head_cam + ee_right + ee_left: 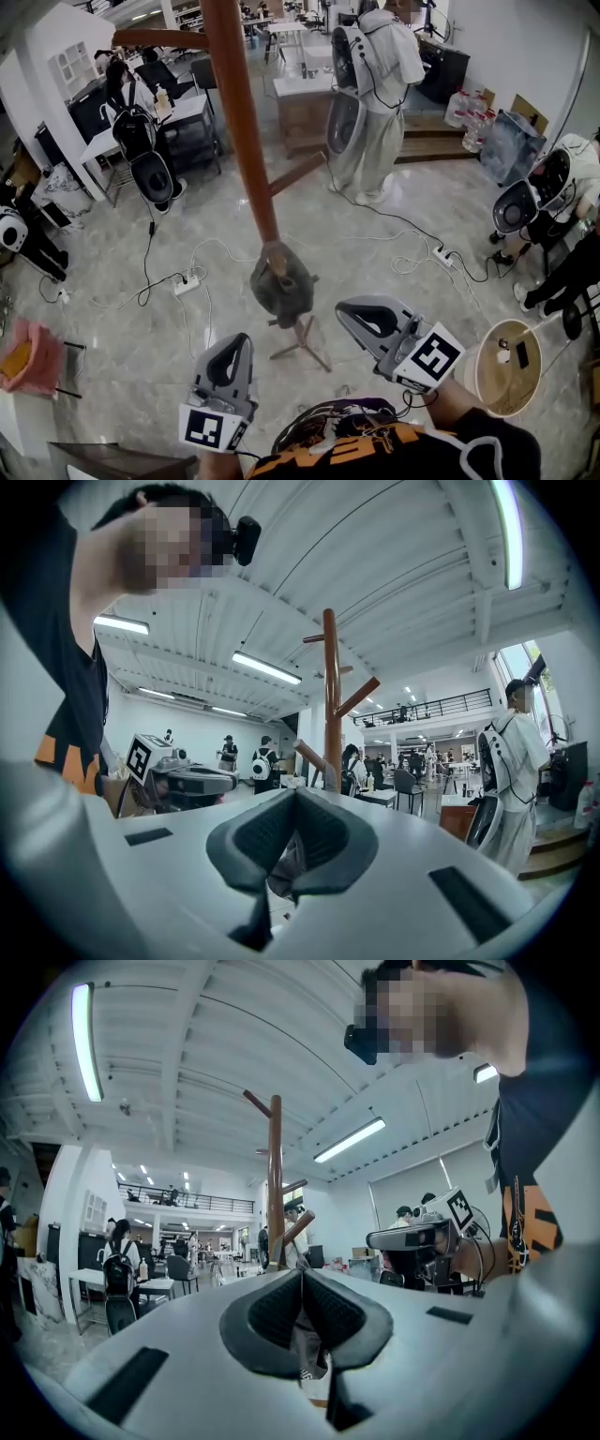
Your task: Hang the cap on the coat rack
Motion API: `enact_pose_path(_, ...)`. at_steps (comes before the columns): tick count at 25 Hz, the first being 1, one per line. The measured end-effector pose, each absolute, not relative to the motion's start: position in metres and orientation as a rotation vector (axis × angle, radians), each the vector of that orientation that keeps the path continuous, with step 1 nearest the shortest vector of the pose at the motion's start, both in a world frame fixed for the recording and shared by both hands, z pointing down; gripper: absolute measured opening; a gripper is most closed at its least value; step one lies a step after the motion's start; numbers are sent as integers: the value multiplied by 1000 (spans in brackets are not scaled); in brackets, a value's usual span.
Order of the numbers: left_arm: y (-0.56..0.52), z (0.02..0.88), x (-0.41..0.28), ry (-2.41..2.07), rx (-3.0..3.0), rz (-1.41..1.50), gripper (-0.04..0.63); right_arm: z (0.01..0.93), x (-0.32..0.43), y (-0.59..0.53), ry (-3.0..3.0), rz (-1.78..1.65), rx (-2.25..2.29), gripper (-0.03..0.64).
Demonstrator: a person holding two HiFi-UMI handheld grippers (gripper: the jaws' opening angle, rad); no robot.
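Cap (281, 286) is seen hung on a low peg of the rack (246, 141), right against the brown pole and just above the rack's spread feet. It is dark grey and droops around the peg end. It is touched by neither tongs.

Left tongs (234, 340) are held low in the head view, below and left of the cap, well apart from it. In the left gripper view the left tongs (302, 1275) are closed pad to pad, with nothing clamped. A grey-brown patch is glimpsed in the gap below the pads; what it is cannot be told.

Right tongs (345, 311) are held below and right of the cap, also clear of it. In the right gripper view the right tongs (293, 794) are fully closed and empty.

Both tongs are pointed towards the rack, whose pole is seen upright past the tips in each gripper view (275, 1176) (330, 686), with angled pegs higher up. Each gripper is caught by the other's camera, with the marker cube showing.

Floor (187, 347) is pale marble-look tile. White cables and a power strip (187, 281) are laid across it left of the rack. A person in white (375, 84) is stood behind the rack. A round wooden bench (506, 366) is seen at the right.
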State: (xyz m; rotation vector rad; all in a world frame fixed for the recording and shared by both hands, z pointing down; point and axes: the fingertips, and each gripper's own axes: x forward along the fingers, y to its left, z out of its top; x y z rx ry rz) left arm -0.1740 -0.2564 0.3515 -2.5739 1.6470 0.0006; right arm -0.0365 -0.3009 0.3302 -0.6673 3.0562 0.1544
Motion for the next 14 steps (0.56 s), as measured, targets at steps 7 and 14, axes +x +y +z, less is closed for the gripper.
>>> enact_pose_path(7,-261,355,-177,1654,-2574,10,31,332,-38,-306,3051,153,-665,14)
enact_pose_path(14,-267,354,-181,1669,-2573,18,31,331,-41,-314,3060,147,-661,14)
